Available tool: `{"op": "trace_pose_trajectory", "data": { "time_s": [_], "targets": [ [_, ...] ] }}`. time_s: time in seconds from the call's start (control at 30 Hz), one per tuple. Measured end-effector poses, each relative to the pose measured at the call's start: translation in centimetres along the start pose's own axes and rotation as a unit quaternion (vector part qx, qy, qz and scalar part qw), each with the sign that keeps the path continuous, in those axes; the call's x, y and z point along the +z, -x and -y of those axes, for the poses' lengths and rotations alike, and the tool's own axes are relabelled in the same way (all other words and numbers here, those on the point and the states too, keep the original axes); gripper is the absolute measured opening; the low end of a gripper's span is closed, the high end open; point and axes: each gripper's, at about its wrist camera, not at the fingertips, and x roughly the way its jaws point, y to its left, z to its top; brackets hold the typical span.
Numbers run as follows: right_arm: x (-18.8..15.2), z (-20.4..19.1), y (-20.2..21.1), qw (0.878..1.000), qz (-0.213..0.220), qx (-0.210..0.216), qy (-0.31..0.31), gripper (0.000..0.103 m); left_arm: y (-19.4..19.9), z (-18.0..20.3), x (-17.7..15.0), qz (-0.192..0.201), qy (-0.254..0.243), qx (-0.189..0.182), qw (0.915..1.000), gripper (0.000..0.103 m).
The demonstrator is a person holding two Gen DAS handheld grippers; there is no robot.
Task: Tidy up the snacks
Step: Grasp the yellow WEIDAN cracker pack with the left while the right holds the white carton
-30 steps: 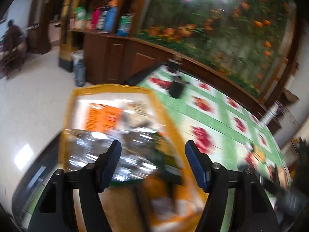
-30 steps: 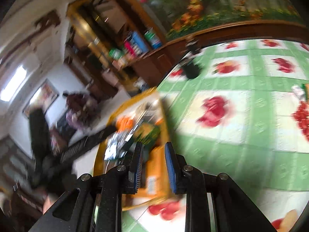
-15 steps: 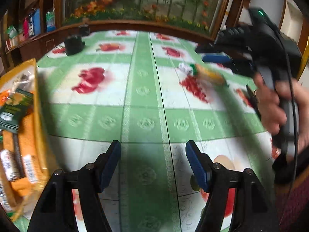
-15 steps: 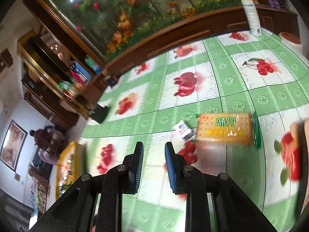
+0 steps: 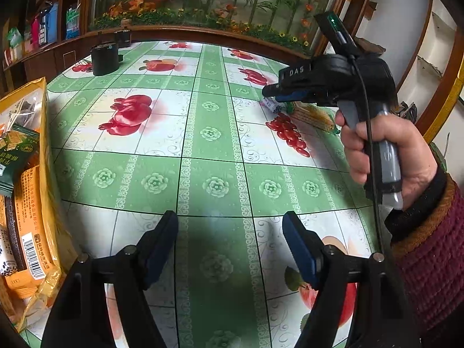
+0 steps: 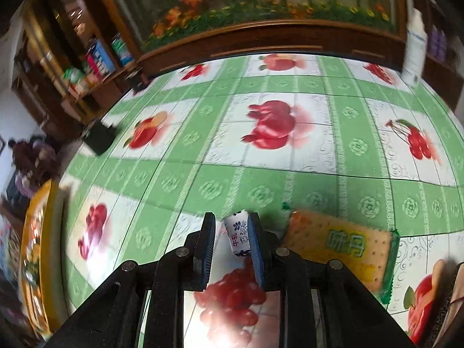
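A yellow tray (image 5: 43,133) of packeted snacks (image 5: 21,226) was seen left of the left gripper (image 5: 230,243), whose jaws, just widened, stood released over bare worktop (image 5: 208,156). The right gripper (image 6: 232,243) was nearly clenched around a small white sweet (image 6: 239,236), a cracker pack (image 6: 345,249) just to its right.
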Motion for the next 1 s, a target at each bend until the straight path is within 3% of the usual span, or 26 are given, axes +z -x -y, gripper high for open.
{"op": "trace_pose_trajectory", "data": {
  "time_s": [0.13,0.4,0.57,0.63,0.73,0.77,0.9,1.0],
  "targets": [
    [-1.0,-1.7,0.1,0.998,-0.001,-0.038,0.052,0.025,0.1,-0.1,0.0,0.001,0.003,-0.003,1.0,0.073],
    [-1.2,-1.8,-0.7,0.996,-0.012,-0.063,0.069,0.024,0.1,-0.2,0.0,0.003,0.007,-0.007,0.9999,0.073],
    [-1.1,-0.5,0.4,0.999,0.005,-0.028,0.034,0.021,0.1,-0.2,0.0,0.003,0.008,-0.008,0.9999,0.074],
    [-0.1,1.0,2.2,0.997,0.043,-0.056,0.015,0.021,0.1,-0.2,0.0,0.003,0.007,-0.008,0.9999,0.074],
    [0.8,3.4,3.0,0.985,0.075,-0.157,0.001,0.021,0.1,-0.2,0.0,0.003,0.007,-0.008,0.9999,0.074],
    [0.9,4.5,2.9,0.982,0.076,-0.171,-0.011,0.021,0.1,-0.2,0.0,0.003,0.007,-0.008,0.9999,0.074],
    [0.0,8.1,1.5,0.983,0.037,-0.161,-0.074,0.02,0.1,-0.2,0.0,0.003,0.007,-0.008,0.9999,0.074],
    [-1.9,7.5,2.0,0.99,0.02,-0.106,-0.089,0.02,0.1,-0.2,0.0,0.003,0.007,-0.008,0.9999,0.074]
  ]
}}
